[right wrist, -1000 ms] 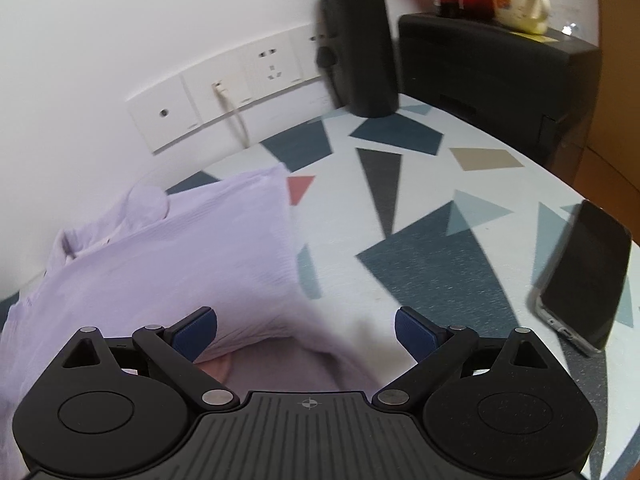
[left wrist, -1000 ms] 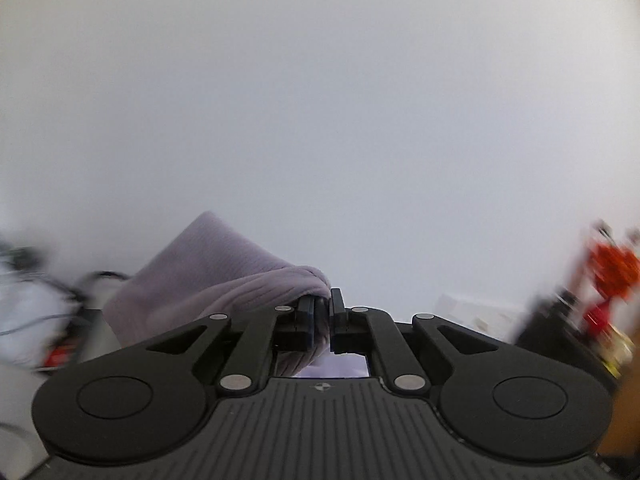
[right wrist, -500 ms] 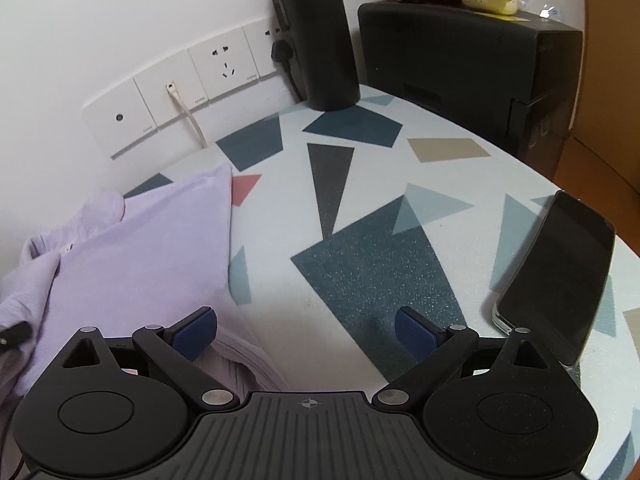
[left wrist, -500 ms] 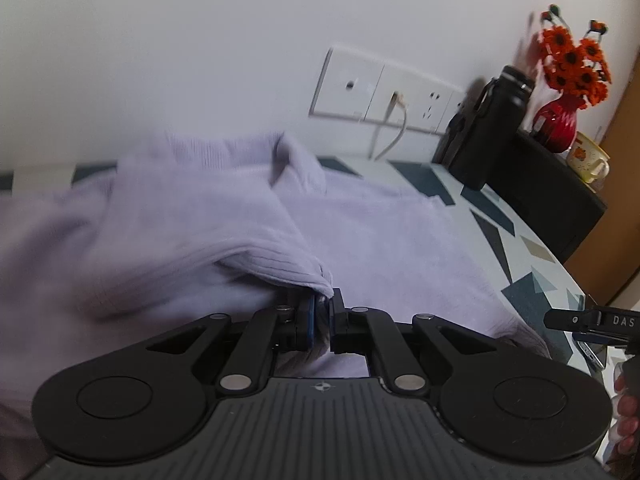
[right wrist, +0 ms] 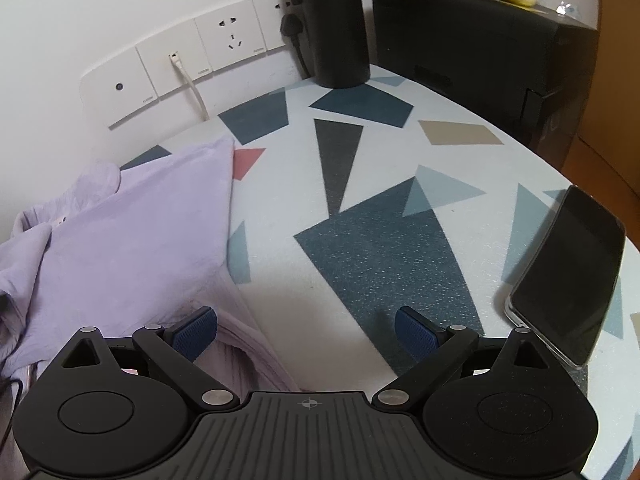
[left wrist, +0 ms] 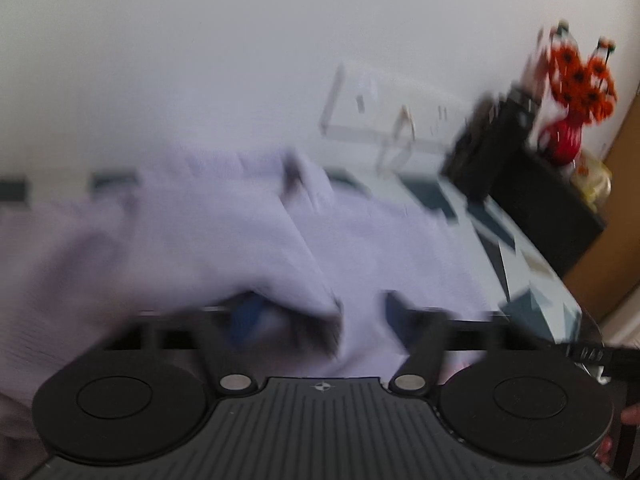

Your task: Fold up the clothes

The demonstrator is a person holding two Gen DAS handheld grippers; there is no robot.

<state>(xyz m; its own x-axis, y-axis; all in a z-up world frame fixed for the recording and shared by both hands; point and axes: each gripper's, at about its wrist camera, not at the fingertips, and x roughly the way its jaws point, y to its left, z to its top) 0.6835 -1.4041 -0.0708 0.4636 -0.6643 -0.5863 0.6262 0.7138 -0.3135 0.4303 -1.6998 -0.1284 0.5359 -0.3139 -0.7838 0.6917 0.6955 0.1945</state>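
A pale tabletop [right wrist: 280, 208] patterned with dark blue, grey, tan and pink shapes is seen against a white wall. A lilac garment [right wrist: 132, 240] is spread over its left part, partly folded upon itself. A black bottle [right wrist: 336, 28] is stood at the back by the wall. A dark phone [right wrist: 568, 276] is laid near the right edge, well apart from the garment.

White wall [right wrist: 80, 8] behind round table [right wrist: 400, 168]; tabletop pale with blue, grey, tan, pink shapes. Socket strip [right wrist: 192, 60] on wall above table's back edge, white cable [right wrist: 196, 92] plugged in. Black cabinet [right wrist: 480, 40] beside table's far right edge. Light soft, even.
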